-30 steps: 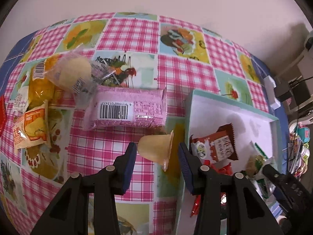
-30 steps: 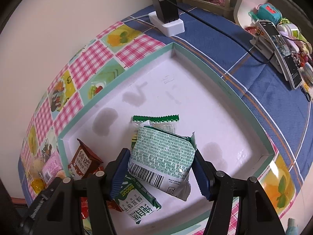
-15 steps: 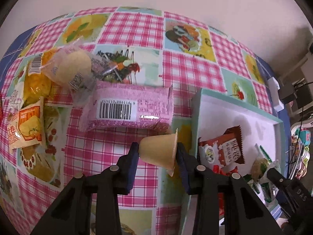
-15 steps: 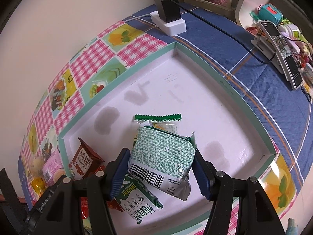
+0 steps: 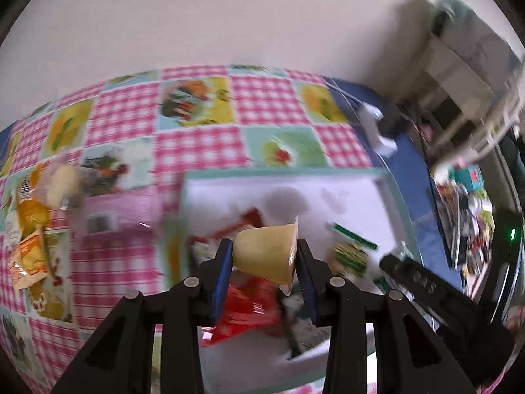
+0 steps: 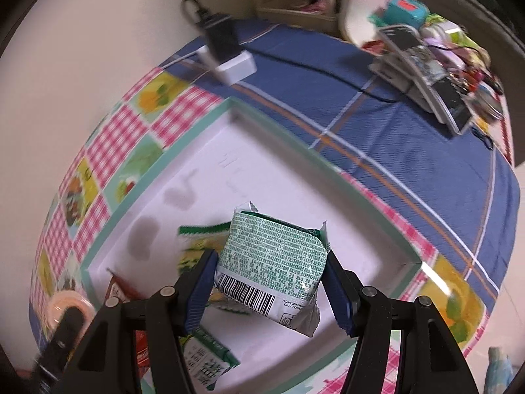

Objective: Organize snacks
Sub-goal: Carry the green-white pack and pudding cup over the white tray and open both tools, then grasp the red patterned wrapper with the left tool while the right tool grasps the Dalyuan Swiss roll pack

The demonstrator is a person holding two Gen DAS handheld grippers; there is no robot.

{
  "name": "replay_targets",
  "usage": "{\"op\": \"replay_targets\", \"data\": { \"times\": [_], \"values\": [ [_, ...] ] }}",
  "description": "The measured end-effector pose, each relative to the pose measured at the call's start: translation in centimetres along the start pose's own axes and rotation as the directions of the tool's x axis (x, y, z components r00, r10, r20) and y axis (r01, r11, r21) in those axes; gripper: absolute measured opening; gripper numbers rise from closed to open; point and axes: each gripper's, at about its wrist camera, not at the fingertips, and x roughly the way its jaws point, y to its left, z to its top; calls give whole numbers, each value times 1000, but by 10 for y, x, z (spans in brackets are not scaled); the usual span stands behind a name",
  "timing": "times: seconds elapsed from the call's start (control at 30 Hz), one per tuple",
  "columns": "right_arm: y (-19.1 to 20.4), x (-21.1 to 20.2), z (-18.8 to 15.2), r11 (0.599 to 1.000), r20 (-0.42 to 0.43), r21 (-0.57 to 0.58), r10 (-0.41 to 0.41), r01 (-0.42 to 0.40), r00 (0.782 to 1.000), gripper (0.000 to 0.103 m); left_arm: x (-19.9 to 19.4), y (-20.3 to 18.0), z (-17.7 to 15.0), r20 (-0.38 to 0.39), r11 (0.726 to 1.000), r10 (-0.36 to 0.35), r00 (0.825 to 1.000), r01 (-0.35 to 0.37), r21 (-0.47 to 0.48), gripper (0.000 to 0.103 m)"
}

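Observation:
My left gripper (image 5: 264, 269) is shut on a yellow jelly cup (image 5: 267, 256), held on its side above the white tray (image 5: 357, 190) with a teal rim. My right gripper (image 6: 270, 279) is shut on a green-and-white biscuit pack (image 6: 272, 262), held above the same tray (image 6: 279, 184). In the tray lie a green snack pack (image 6: 193, 246), a brown packet (image 6: 119, 290) and a red wrapper (image 5: 249, 308). The left gripper and its cup show at the lower left of the right wrist view (image 6: 67, 305). The right gripper's arm shows in the left wrist view (image 5: 436, 289).
On the pink checked cloth left of the tray lie a pink pack (image 5: 115, 220), clear bagged jellies (image 5: 62, 184) and an orange packet (image 5: 29, 259). A white power strip with a black plug (image 6: 226, 52) and a rack of remotes (image 6: 426, 65) stand on the blue cloth beyond the tray.
My left gripper closed on the jelly cup, lifted it off the cloth and carried it right, over the tray. My right gripper rose slightly with the biscuit pack.

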Motion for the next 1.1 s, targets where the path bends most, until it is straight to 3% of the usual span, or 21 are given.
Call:
{"op": "replay_targets", "data": {
  "times": [0.17,0.3,0.37,0.47,0.6,0.7,0.87,0.93,1.1],
  "values": [
    [-10,1,2,999,2,34,-10,10,1000,66,8,-9,-8,-44,1000,-16,999,17,8,41],
    [-9,4,2,999,-8,31,-7,8,1000,67,0,-1,-5,-27,999,-18,999,17,-32,56],
    [-9,5,1,1000,-9,27,-8,9,1000,68,-3,5,-3,-26,998,-1,1000,-1,-58,58],
    [-9,7,2,1000,-18,23,8,-8,1000,74,-6,19,-2,-28,992,55,998,-58,-114,76],
    [-8,7,1,1000,-15,14,22,-22,1000,80,-9,42,-4,-49,972,103,994,-111,-205,79],
    [-4,4,0,1000,0,-2,28,-28,1000,90,-12,63,-7,-71,949,156,985,-169,-267,89],
    [9,-1,-4,997,8,-47,58,-58,998,95,-15,88,-14,-95,911,253,963,-270,-312,91],
    [16,-3,-8,995,10,-74,67,-66,998,103,-19,96,-16,-95,895,297,950,-312,-320,96],
    [37,-15,-20,986,32,-151,82,-77,996,103,-32,117,-22,-85,860,366,927,-371,-349,98]
  ]
}}
